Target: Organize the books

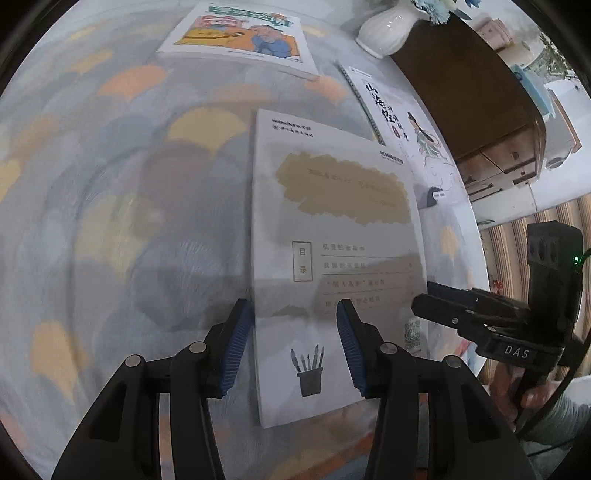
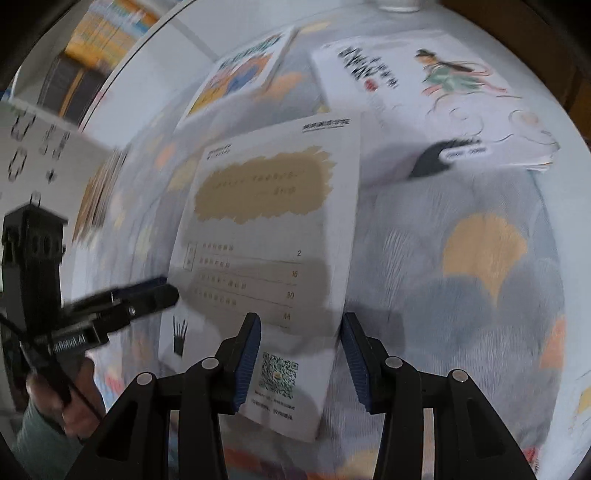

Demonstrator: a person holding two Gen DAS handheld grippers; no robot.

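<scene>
A white booklet [image 1: 332, 258] with a tan patch and a pen-pot drawing lies on the patterned tablecloth; it also shows in the right wrist view [image 2: 266, 236]. My left gripper [image 1: 293, 347] is open, its jaws over the booklet's near left part. My right gripper [image 2: 301, 358] is open over the booklet's near right corner by the QR code; it also shows in the left wrist view [image 1: 428, 299] at the booklet's right edge. A colourful cartoon book [image 1: 240, 35] lies far back. A white book with a robed figure [image 1: 410, 125] lies at the right.
A white vase [image 1: 388, 29] stands at the back by a brown wooden cabinet [image 1: 472, 92]. The round table's edge [image 1: 476, 221] curves close on the right. In the right wrist view, shelves with books [image 2: 99, 40] stand beyond the table's left edge.
</scene>
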